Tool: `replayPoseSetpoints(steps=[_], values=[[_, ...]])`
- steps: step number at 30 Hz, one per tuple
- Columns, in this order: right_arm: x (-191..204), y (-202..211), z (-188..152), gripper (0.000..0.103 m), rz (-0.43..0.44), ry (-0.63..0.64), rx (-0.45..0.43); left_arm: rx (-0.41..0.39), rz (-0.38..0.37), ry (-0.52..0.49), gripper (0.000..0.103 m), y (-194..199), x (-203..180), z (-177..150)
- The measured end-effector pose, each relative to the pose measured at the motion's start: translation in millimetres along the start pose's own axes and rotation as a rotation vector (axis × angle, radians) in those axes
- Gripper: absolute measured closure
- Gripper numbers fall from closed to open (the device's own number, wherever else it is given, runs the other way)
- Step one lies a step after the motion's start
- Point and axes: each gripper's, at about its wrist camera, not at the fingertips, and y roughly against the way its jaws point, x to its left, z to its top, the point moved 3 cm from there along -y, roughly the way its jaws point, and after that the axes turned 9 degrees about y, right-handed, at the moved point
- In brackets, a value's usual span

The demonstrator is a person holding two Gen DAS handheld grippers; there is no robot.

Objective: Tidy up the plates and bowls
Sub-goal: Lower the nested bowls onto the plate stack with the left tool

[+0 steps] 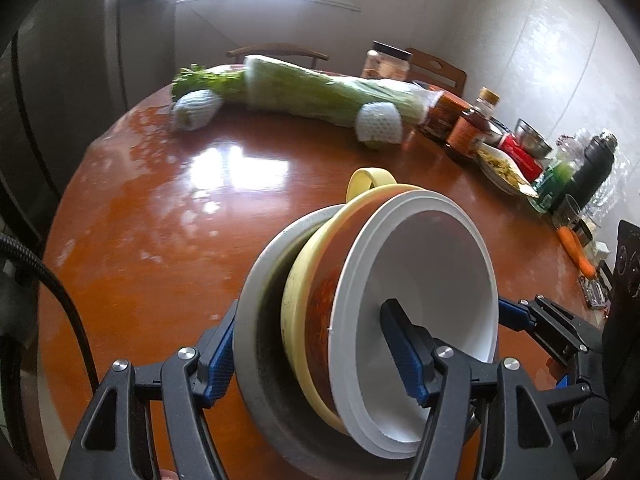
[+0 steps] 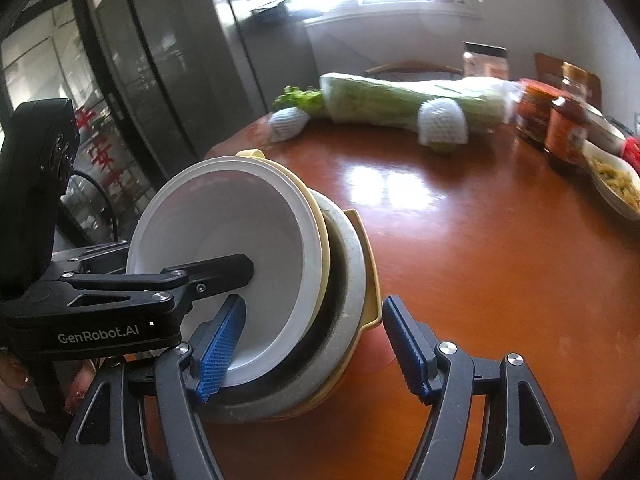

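Note:
A nested stack stands over the round red-brown table [image 1: 160, 208]: a white bowl [image 1: 424, 264] in a yellow handled bowl [image 1: 308, 292] in a grey bowl [image 1: 256, 280]. My left gripper [image 1: 310, 350] is shut on the stack's left wall, one pad outside the grey bowl and one inside the white bowl. My right gripper [image 2: 312, 346] clamps the opposite wall of the stack [image 2: 240, 220], its left pad inside the white bowl and its right pad by a yellow edge [image 2: 372, 272] outside the grey rim. Whether the stack touches the table I cannot tell.
Bagged celery [image 1: 320, 92] and two foam-netted fruits [image 1: 196, 110] lie at the far side. Jars [image 1: 464, 128], a dish of food [image 1: 500, 166], a black flask [image 1: 596, 168] and a carrot [image 1: 576, 248] crowd the right edge. Chairs [image 1: 280, 50] stand behind, a dark cabinet [image 2: 160, 60] to the left.

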Motion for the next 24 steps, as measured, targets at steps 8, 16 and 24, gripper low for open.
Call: replayPoseSetpoints(steps=[8, 16, 24], values=[[-31, 24, -16, 0.03, -0.038, -0.064, -0.012, 0.007, -0.025, -0.039, 0.035, -12, -37, -3], [-46, 37, -25, 0.03, -0.062, -0.101, -0.028, -0.006, -0.015, -0.045, 0.033, -13, -45, -5], [-44, 45, -24, 0.03, -0.075, -0.112, -0.047, -0.065, 0.003, -0.061, 0.033, 3, -46, -5]])
